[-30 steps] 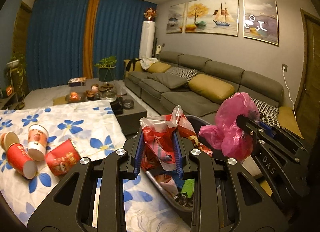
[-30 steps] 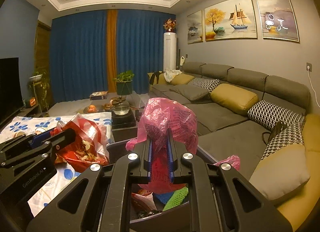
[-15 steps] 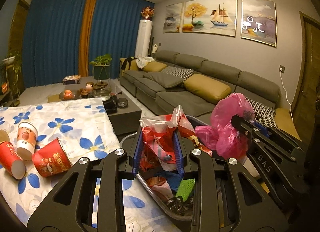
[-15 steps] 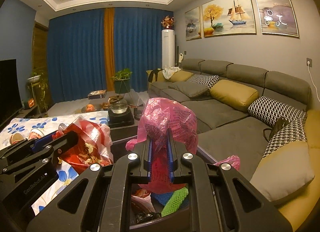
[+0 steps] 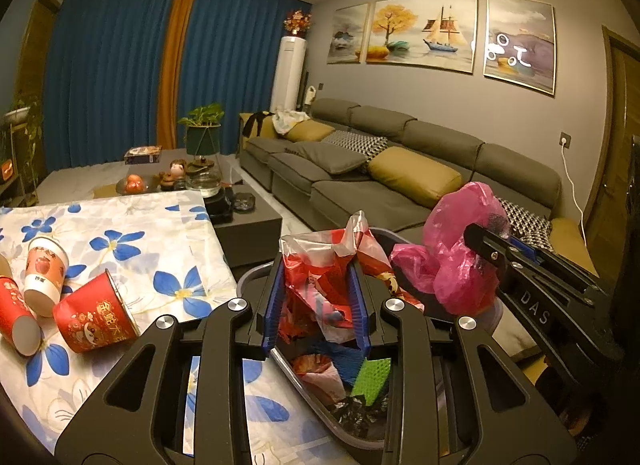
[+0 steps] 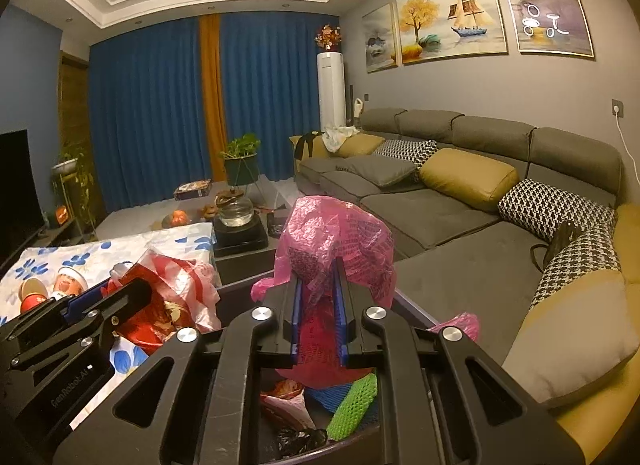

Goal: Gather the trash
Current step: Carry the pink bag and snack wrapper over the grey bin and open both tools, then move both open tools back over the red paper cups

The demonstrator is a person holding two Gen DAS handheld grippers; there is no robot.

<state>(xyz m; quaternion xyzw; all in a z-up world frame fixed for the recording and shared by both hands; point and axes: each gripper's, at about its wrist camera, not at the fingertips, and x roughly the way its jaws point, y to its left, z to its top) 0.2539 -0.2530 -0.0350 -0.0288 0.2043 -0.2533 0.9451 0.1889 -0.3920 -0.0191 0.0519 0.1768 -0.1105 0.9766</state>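
Two grippers hang over the grey bin (image 5: 256, 279) just off the floral table's (image 5: 132, 249) right edge. The left gripper (image 5: 318, 307) clamps a red-and-white bag (image 5: 320, 265). The right gripper (image 6: 318, 315) has just been parting its jaws around the pink bag (image 6: 340, 241), whose plastic sits between the blue pads (image 6: 296, 317); three paper cups (image 5: 92, 319) lie near the table's left edge.

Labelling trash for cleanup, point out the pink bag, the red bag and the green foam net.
pink bag (image 6: 340, 237), right wrist view, crumpled top.
red bag (image 5: 316, 265), left wrist view, middle.
green foam net (image 6: 352, 405), right wrist view, mesh middle.

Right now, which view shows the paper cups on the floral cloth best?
The left wrist view: three tipped paper cups lie in plain sight on the floral cloth. In the right wrist view the cups sit small at the left edge, partly hidden behind the left gripper.
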